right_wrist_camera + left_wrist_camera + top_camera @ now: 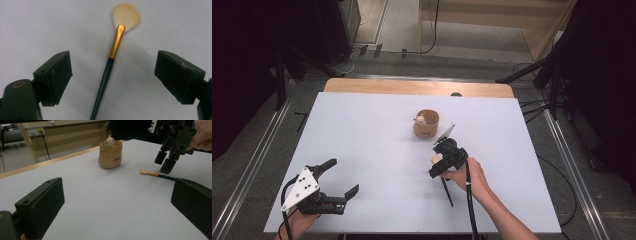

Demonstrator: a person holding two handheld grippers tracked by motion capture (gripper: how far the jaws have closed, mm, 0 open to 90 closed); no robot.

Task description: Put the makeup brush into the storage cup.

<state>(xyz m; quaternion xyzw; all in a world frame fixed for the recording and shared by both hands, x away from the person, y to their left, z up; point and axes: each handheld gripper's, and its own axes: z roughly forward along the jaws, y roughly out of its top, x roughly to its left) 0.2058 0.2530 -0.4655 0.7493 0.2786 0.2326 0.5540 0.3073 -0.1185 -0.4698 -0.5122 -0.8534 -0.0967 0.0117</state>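
Right gripper view: brush (107, 72) between open jaws

This looks like a lab or recording studio rather than a home. A white-topped table (377, 150) stands alone on a grey floor, flanked by metal floor rails (259, 160), with black curtains (242, 60) hanging on both sides and dark stand legs (532, 75) at the edges. Cables (434, 30) trail across the floor (one runs towards a wall socket strip (36, 131)), and pale wooden panelling (492, 20) closes off the back.
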